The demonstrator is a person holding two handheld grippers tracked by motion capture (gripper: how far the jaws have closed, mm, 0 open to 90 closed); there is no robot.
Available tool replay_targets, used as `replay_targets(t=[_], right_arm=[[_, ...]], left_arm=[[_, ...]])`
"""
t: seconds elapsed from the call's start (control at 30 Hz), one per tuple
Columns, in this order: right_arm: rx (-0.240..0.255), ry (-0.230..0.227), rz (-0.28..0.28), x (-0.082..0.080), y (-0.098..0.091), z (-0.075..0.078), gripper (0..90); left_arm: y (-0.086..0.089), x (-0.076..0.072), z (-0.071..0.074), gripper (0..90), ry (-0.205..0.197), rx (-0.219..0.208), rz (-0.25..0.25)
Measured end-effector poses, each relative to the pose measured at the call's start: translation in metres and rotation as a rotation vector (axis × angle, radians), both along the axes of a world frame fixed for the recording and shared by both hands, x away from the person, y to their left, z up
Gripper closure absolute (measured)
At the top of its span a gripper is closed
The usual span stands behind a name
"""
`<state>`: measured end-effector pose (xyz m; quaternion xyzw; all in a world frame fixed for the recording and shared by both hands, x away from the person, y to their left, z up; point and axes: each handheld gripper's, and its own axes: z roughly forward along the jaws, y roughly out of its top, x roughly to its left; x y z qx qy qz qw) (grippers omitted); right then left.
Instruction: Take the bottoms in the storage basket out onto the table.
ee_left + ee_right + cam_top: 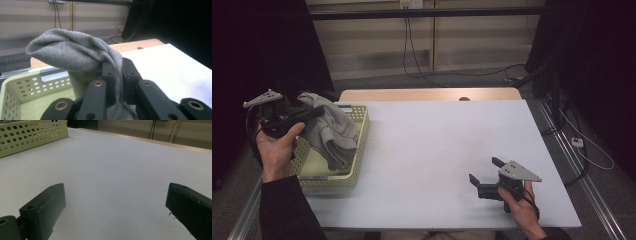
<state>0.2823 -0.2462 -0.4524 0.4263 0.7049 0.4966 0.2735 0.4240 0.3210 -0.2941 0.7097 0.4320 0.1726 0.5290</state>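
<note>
Grey cloth sits pinched between the closed jaws of our left gripper, bunching over the fingertips and hanging down into the pale yellow perforated basket at the desk's left edge. Outward from there, our left hand holds that gripper above the basket's near left side, with the white desk stretching away to the right. Near the desk's front right corner, our right gripper rests low with its jaws spread wide and nothing between them, well apart from the basket.
</note>
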Motion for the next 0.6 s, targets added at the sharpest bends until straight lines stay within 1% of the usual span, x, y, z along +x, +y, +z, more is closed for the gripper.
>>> replay_targets(t=[0.07,0.37,0.5,0.53,0.6], right_arm=[[0.001,0.000,0.000,0.000,0.000,0.000,2.6],[0.000,0.002,0.001,0.000,0.000,0.000,2.6],[0.000,0.004,0.000,0.001,0.000,0.000,2.6],[-0.002,0.004,0.000,0.000,0.000,0.000,2.6],[0.000,0.003,0.002,0.000,0.000,0.000,2.6]], left_arm=[[0.001,0.001,-0.001,82.9,0.000,0.005,-0.006],[0.013,0.000,-0.005,82.9,0.014,-0.027,0.011],[0.016,0.000,-0.006,82.9,0.018,-0.024,0.017],[0.017,0.000,-0.007,82.9,0.018,-0.032,0.011],[0.017,0.000,-0.008,82.8,0.028,-0.019,0.006]])
